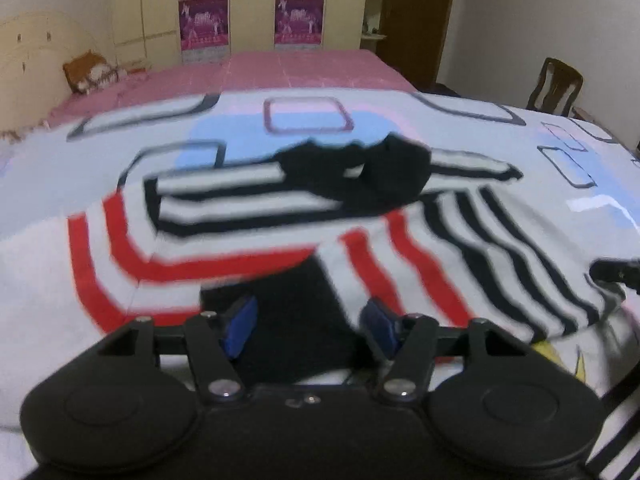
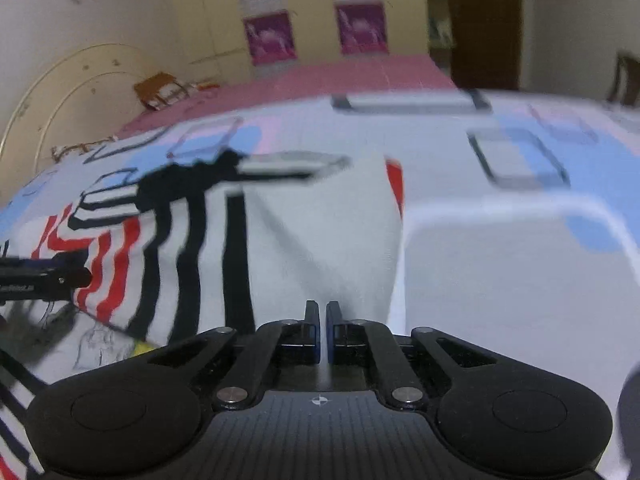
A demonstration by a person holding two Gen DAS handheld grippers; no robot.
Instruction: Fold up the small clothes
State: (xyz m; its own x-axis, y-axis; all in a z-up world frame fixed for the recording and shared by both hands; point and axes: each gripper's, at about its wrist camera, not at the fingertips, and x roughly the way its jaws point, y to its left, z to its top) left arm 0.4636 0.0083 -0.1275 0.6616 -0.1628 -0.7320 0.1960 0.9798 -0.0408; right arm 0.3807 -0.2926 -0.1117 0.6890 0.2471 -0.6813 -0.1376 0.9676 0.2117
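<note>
No text, label, brand or number can be read in either view. The left gripper (image 2: 44, 280), seen at the left edge of the right wrist view, bears a faint pale line of lettering, too blurred to make out.

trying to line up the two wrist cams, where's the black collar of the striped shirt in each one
Left wrist view: the black collar sits just above the picture's middle, at the far end of the striped shirt, beyond the open left gripper.
Right wrist view: the collar is upper left, far left of the shut right gripper.
Shared landmark: the pink bedspread behind the patterned sheet.
</note>
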